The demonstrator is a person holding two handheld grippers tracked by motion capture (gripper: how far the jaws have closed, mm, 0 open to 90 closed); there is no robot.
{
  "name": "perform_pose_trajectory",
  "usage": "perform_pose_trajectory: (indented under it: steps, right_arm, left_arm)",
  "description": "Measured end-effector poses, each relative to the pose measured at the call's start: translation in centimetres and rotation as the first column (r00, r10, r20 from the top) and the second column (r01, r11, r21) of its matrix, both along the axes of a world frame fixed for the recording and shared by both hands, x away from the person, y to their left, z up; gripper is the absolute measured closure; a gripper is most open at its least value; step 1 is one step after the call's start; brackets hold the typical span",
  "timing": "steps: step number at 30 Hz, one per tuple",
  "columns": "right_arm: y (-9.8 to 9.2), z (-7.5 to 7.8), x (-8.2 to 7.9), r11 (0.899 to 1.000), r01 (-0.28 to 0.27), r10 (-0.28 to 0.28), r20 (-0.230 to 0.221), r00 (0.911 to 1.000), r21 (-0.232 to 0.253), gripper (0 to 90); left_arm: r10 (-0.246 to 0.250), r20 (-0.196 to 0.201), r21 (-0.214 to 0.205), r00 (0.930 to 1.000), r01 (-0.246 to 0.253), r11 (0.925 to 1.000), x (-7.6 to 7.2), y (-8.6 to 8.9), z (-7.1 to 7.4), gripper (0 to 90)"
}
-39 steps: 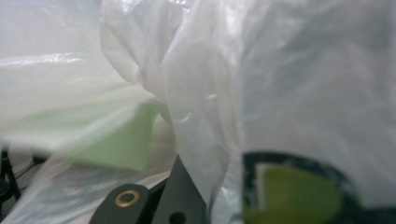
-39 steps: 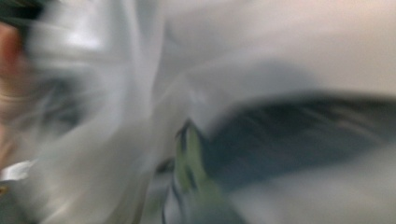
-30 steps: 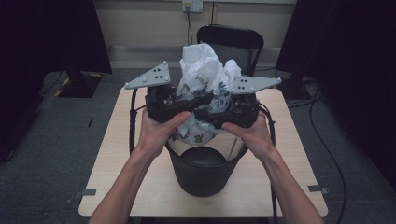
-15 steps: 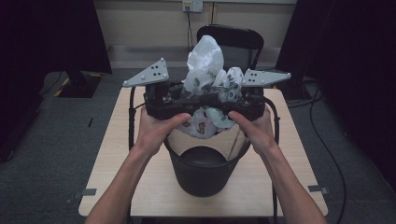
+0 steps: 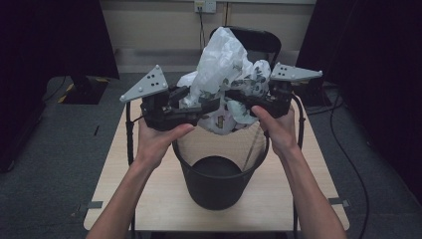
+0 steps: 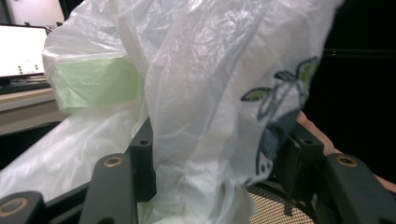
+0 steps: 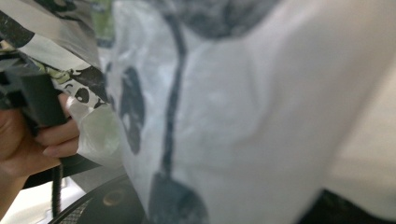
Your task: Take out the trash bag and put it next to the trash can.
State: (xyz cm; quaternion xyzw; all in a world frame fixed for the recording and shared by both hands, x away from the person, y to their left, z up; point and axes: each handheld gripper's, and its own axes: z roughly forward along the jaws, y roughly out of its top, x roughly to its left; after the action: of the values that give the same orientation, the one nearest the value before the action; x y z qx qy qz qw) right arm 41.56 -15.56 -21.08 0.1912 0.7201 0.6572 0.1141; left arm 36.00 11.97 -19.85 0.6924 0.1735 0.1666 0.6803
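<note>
A crumpled white plastic bag (image 5: pixel 224 59) with dark leaf prints hangs above a black mesh bin (image 5: pixel 219 184) on the table. My left gripper (image 5: pixel 209 104) comes at it from the left. Its jaws have just been opening, and in the left gripper view they stand apart with a bunch of the bag (image 6: pixel 196 93) loose between them; left gripper (image 6: pixel 219 163). My right gripper (image 5: pixel 236 97) has closed from the right and pinches the bag's printed side. In the right gripper view the bag (image 7: pixel 233 116) lies close against the lens and hides the jaws.
The bin stands mid-table on a small wooden table (image 5: pixel 149 189) with dark floor all round. A black chair (image 5: pixel 259 42) stands behind the table. The bin's rim (image 7: pixel 93 205) and the other hand (image 7: pixel 28 140) appear in the right gripper view.
The bag has risen out of the bin, whose inside now shows. The two grippers have drawn apart, the right one shifting right. The left jaws opened; the right jaws closed on the bag.
</note>
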Motion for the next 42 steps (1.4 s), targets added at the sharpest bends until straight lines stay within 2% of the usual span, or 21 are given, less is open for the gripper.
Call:
perform_pose_trajectory:
  steps: [4, 12, 16, 21, 23, 25, 31, 36, 39, 42]
  right_arm:
    - [-0.7, 0.3, 0.7, 1.000, 0.020, -0.020, -0.003, 0.9998, 0.010, 83.2]
    - [-1.8, 0.6, 2.2, 0.999, 0.041, -0.040, -0.007, 0.9992, 0.020, 83.2]
    - [-2.2, 0.7, 2.7, 0.998, 0.056, -0.056, -0.015, 0.9983, 0.025, 83.2]
    - [-2.9, 1.7, 3.3, 0.996, 0.093, -0.093, 0.004, 0.9957, 0.009, 83.2]
    - [-3.1, 1.9, 3.7, 0.994, 0.111, -0.111, 0.001, 0.9939, -0.009, 83.2]
    - [-3.4, 1.9, 4.0, 0.994, 0.113, -0.113, -0.002, 0.9936, -0.002, 83.1]
    - [-4.4, 1.7, 5.5, 0.988, 0.155, -0.155, -0.017, 0.9878, 0.001, 83.1]
    - [-5.1, 1.6, 6.7, 0.979, 0.203, -0.203, -0.025, 0.9788, -0.022, 83.2]
    - [-5.2, 0.8, 7.4, 0.975, 0.219, -0.221, -0.041, 0.9744, -0.040, 83.1]
    - [-5.5, -0.1, 8.0, 0.969, 0.245, -0.246, -0.054, 0.9677, -0.023, 83.2]
  left_arm:
    - [0.000, -0.002, -0.005, 1.0000, 0.000, 1.0000, 0.0, 0.1, 0.1, 43.4]
    - [0.009, -0.034, -0.012, 0.9994, -0.009, 0.9999, 0.8, 0.3, -0.6, 40.8]
    - [0.015, -0.025, -0.020, 0.9996, -0.016, 0.9997, 0.7, 0.6, -0.6, 38.5]
    - [0.027, -0.016, -0.041, 0.9995, -0.028, 0.9988, 0.6, 1.2, -0.3, 37.5]
    - [0.027, -0.023, -0.038, 0.9994, -0.028, 0.9989, 0.6, 1.2, -0.4, 37.1]
    - [0.025, -0.022, -0.031, 0.9994, -0.025, 0.9992, 0.6, 1.1, -0.6, 36.8]
    - [0.020, -0.038, -0.014, 0.9991, -0.021, 0.9997, 0.7, 0.9, -1.3, 36.3]
    - [0.011, -0.047, -0.001, 0.9988, -0.011, 0.9999, 0.8, 0.9, -1.6, 35.4]
    - [0.010, -0.051, 0.005, 0.9987, -0.010, 0.9999, 0.9, 1.0, -1.9, 35.1]
    - [0.018, -0.054, 0.012, 0.9984, -0.017, 0.9998, 1.0, 1.1, -2.2, 34.9]
